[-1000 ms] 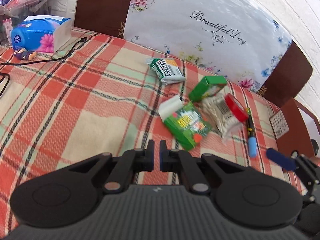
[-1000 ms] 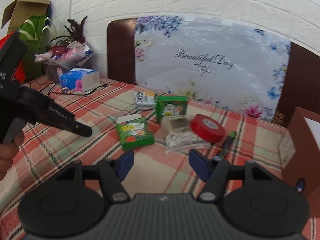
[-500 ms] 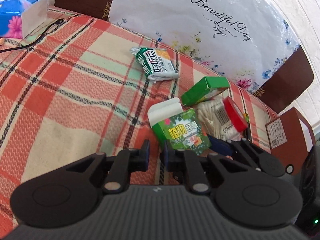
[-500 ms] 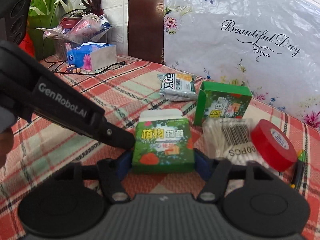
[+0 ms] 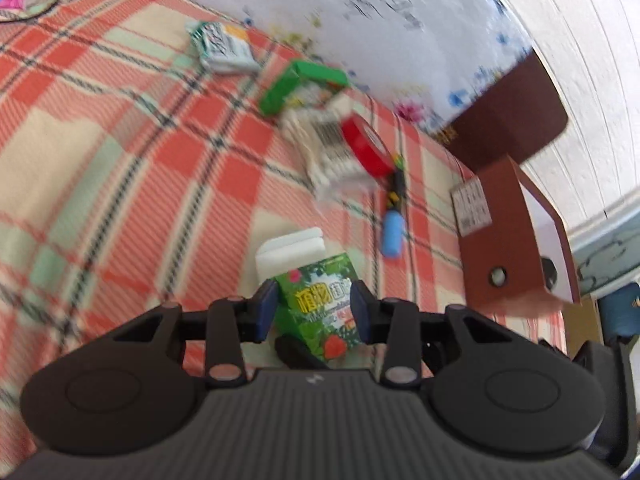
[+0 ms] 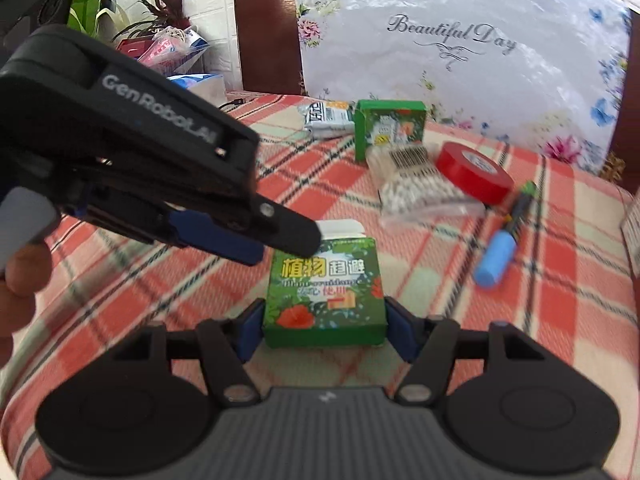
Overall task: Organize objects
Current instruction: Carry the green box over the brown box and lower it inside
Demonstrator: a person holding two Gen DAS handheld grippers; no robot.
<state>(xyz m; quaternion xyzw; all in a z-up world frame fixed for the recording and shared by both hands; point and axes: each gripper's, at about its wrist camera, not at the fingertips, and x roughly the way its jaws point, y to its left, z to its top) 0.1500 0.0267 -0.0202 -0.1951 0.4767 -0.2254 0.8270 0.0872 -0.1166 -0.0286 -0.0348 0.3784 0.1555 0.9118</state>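
A small green box (image 6: 325, 288) with a white flap open at its far end lies flat on the checked tablecloth (image 6: 120, 292), and both grippers are on it. The right gripper (image 6: 325, 330) has its two blue fingers set on the left and right sides of the box's near end, touching it as far as the right wrist view shows, so it seems to be gripping the box. In the left wrist view the left gripper (image 5: 314, 310) has its fingers spread around the same box (image 5: 320, 300), one on each side, though the blur hides whether they press on it. From the right wrist view the left gripper (image 6: 276, 236) reaches in from the left, its tip at the box's far left corner near the flap. Farther back on the cloth lie a second green box (image 6: 390, 128), a white packet (image 6: 326, 118), a clear bag of cotton swabs (image 6: 416, 184), a red roll of tape (image 6: 474, 170) leaning on that bag, and a marker with a blue cap (image 6: 504, 240), all well apart from the held box. A brown box (image 5: 516, 236) stands at the right edge of the table
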